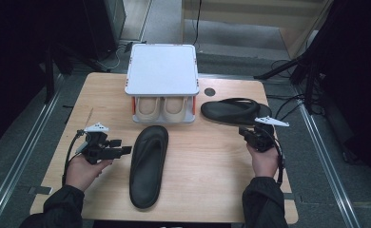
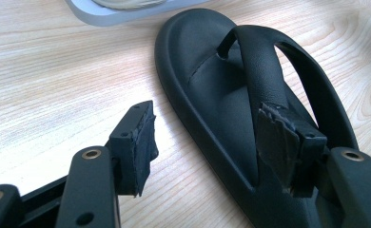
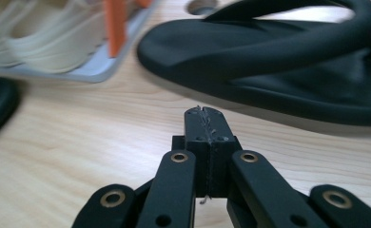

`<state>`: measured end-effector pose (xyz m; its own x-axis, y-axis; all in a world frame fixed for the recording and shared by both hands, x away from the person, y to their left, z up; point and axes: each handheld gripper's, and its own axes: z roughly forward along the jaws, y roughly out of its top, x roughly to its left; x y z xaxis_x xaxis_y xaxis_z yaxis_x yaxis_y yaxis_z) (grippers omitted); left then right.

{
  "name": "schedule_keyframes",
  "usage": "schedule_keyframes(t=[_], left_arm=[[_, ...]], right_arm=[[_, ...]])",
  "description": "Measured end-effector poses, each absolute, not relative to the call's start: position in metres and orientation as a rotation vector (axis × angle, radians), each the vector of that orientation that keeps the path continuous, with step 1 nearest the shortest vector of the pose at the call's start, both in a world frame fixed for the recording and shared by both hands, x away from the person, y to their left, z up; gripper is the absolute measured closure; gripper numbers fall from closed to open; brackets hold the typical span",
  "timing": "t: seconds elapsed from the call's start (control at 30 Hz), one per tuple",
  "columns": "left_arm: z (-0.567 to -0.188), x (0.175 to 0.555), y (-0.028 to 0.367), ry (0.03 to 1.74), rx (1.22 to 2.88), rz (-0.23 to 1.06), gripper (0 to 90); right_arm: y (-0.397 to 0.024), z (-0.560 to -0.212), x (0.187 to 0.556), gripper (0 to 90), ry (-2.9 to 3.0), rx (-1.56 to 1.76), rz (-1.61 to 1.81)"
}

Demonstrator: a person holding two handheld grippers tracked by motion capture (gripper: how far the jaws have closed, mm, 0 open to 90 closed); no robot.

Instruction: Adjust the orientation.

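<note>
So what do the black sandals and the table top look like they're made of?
The sandals look like moulded rubber or foam, matte black: one piece, rounded edges, a soft sheen on the strap. The table looks like light wood or wood-look laminate, smooth, with printed-looking grain; which one, I can't tell.

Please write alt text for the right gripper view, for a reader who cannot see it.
The right gripper has its two black jaws shut together with nothing between them, above a light wooden table. Just beyond lies a black flip-flop; at upper left, a grey rack holds beige slippers.
</note>
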<state>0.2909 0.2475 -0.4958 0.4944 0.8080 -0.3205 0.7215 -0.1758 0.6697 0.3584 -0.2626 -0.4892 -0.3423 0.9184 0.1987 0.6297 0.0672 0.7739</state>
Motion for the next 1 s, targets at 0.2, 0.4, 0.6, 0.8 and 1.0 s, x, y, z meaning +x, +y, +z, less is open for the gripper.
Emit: schedule_keyframes(t=[0.2, 0.4, 0.6, 0.8, 1.0], left_arm=[[-0.496, 0.290, 0.249, 1.269, 1.933, 0.136, 39.1], [-0.497, 0.285, 0.253, 1.278, 1.927, 0.156, 39.1], [-0.498, 0.279, 0.261, 1.303, 1.909, 0.174, 39.0], [-0.499, 0.272, 0.269, 1.334, 1.889, 0.190, 39.0], [-0.500, 0.264, 0.277, 1.359, 1.871, 0.202, 39.0]], right_arm=[[-0.282, -0.504, 0.375, 90.0, 1.965, 1.646, 1.113], [-0.288, -0.513, 0.389, 90.0, 1.939, 1.685, 1.073], [-0.287, -0.521, 0.406, 90.0, 1.951, 1.722, 1.027], [-0.285, -0.526, 0.417, 90.0, 1.963, 1.747, 1.014], [-0.290, -0.522, 0.426, 90.0, 1.933, 1.747, 1.003]])
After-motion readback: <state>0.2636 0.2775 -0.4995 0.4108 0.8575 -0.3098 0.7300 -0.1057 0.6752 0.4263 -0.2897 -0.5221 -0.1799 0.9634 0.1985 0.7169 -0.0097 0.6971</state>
